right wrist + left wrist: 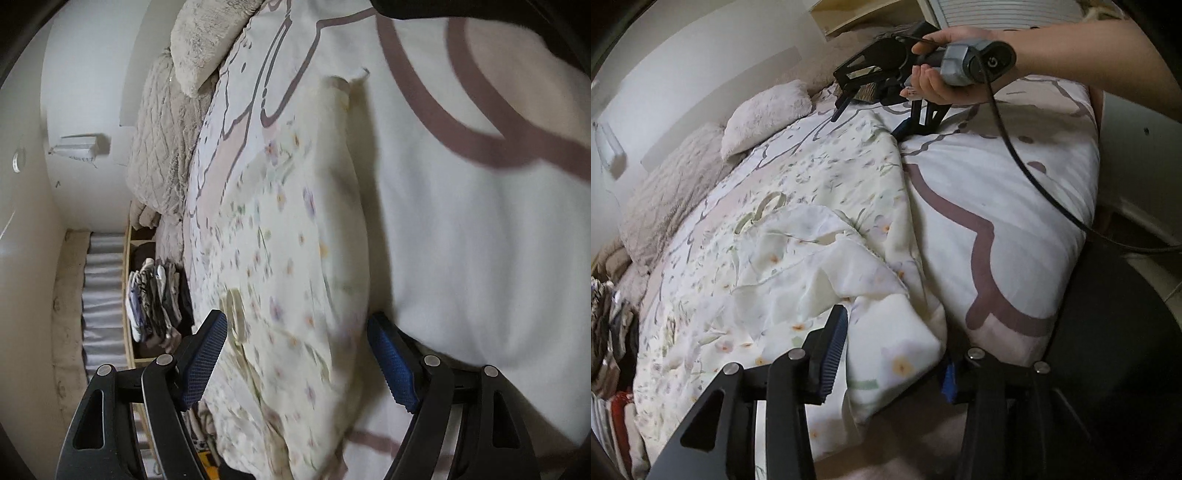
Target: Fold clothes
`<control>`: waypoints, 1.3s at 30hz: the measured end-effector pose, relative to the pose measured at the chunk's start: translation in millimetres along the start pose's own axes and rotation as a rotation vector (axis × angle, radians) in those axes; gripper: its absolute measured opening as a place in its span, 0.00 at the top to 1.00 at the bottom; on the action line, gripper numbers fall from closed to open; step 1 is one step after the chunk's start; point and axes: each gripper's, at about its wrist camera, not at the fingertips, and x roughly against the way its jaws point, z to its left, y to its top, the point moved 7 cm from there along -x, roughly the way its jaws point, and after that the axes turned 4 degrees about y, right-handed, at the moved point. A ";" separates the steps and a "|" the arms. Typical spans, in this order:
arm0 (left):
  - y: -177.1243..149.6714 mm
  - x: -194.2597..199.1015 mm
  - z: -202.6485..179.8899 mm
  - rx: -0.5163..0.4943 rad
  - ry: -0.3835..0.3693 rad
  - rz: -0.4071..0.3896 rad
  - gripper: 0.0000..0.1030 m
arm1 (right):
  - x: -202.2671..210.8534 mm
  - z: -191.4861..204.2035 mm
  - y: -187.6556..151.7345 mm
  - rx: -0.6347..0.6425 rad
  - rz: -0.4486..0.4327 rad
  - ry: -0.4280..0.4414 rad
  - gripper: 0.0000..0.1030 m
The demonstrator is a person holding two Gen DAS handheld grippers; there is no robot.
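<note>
One floral garment (820, 236), two grippers — left (890, 354), right (868, 118) — two fluffy pillows (764, 114), one bed (1015, 206)

A garment (820, 206) is spread on the duvet (1015, 206) of a bed, lengthwise from the near edge toward the pillows (764, 114). One folded layer (812, 266) is laid on top of its near half. The pillows are stacked at the far left end of the bed, against the wall (701, 55). To the left of the bed (below mattress level) a shelf (129, 288) is set, with clothes (155, 302) stacked in it. The left gripper (890, 343) is placed over the garment's near corner, which lies between its fingers. The right gripper (866, 123) is held at the garment's far end, with a hand (938, 79) on it.
</note>
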 end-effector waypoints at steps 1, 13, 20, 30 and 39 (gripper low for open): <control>0.3 0.1 0.4 0.006 -0.004 0.003 0.61 | -2.0 1.9 2.8 0.007 0.003 -0.002 0.25; 6.9 12.4 43.8 0.341 -0.174 0.018 0.95 | -1.0 12.0 25.9 0.126 -0.021 -0.093 0.97; 5.4 59.2 123.5 0.658 -0.201 -0.108 0.95 | -12.4 147.1 15.0 0.308 -0.075 0.033 0.97; -72.1 111.4 224.1 0.875 0.001 -0.159 0.95 | -165.9 351.8 -60.9 0.614 0.108 0.122 0.97; -218.8 72.2 239.9 1.183 0.051 0.088 0.95 | -385.4 396.9 -191.4 0.807 0.415 -0.030 0.97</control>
